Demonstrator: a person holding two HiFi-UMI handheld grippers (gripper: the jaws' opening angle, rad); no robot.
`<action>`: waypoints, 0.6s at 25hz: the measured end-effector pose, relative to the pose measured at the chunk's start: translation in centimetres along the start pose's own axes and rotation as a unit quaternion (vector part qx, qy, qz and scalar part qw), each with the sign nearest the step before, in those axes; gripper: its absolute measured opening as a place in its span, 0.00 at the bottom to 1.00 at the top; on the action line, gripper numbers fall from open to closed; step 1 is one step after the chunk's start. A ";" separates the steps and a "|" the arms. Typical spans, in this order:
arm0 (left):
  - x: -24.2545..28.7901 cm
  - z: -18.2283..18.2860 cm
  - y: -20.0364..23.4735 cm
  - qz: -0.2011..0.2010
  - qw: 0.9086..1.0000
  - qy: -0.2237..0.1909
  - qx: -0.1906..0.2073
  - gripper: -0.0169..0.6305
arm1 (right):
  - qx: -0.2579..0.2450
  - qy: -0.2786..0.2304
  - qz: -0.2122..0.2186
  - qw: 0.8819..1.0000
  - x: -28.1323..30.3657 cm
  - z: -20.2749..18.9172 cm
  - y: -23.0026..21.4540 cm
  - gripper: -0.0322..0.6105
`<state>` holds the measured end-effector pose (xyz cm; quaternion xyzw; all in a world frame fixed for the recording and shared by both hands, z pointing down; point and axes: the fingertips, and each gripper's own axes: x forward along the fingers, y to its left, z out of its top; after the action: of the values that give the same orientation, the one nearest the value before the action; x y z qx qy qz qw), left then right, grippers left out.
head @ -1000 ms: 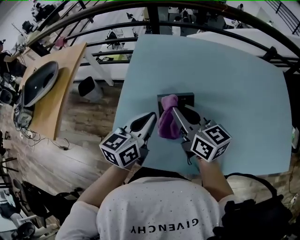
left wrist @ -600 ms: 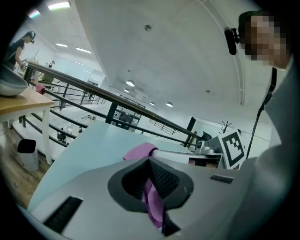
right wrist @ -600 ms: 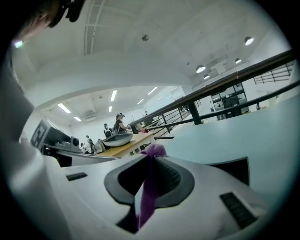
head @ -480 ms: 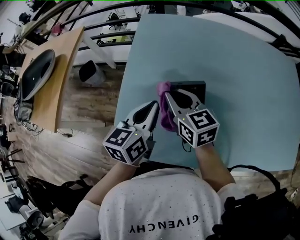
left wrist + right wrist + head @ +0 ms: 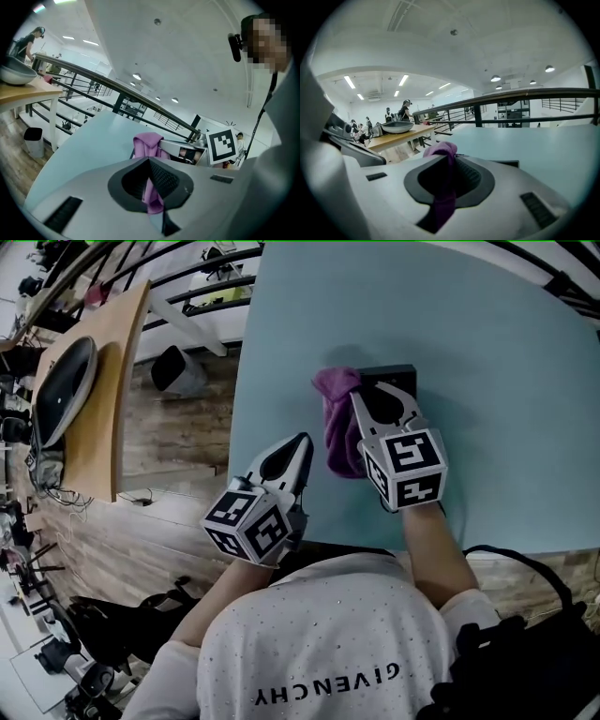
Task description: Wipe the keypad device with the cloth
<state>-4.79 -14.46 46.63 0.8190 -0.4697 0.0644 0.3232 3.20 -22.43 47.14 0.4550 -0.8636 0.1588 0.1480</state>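
Pale blue table (image 5: 487, 324) — black keypad device (image 5: 405, 375) on it, purple cloth (image 5: 342, 432) touching.

Most of the counter (image 5: 506, 352) is bare — there is wide open room to the right of the keypad (image 5: 398, 374) and beyond it toward the far edge. The keypad's left end is blocked by the cloth (image 5: 342, 432) draped there, pinched in the right gripper (image 5: 356, 397), whose body covers the near side. Left of the cloth a narrow bare strip runs to the counter's edge — the left gripper (image 5: 305, 439), jaws together, takes up part of it, just beside the cloth.
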 end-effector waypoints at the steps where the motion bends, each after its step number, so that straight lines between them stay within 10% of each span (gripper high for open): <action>1: -0.2 -0.1 0.1 0.000 1.000 0.001 -0.001 0.03 | 0.003 0.000 -0.007 1.000 -0.2 0.0 -0.5 0.11; 15: -1.2 0.6 -0.3 -0.002 1.000 -0.014 0.000 0.03 | 0.042 0.002 -0.092 0.995 -4.1 -0.9 -7.2 0.12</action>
<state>-5.33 -13.81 45.55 0.8207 -0.4725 0.0527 0.3168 11.51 -22.88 47.35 0.5381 -0.8102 0.1819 0.1445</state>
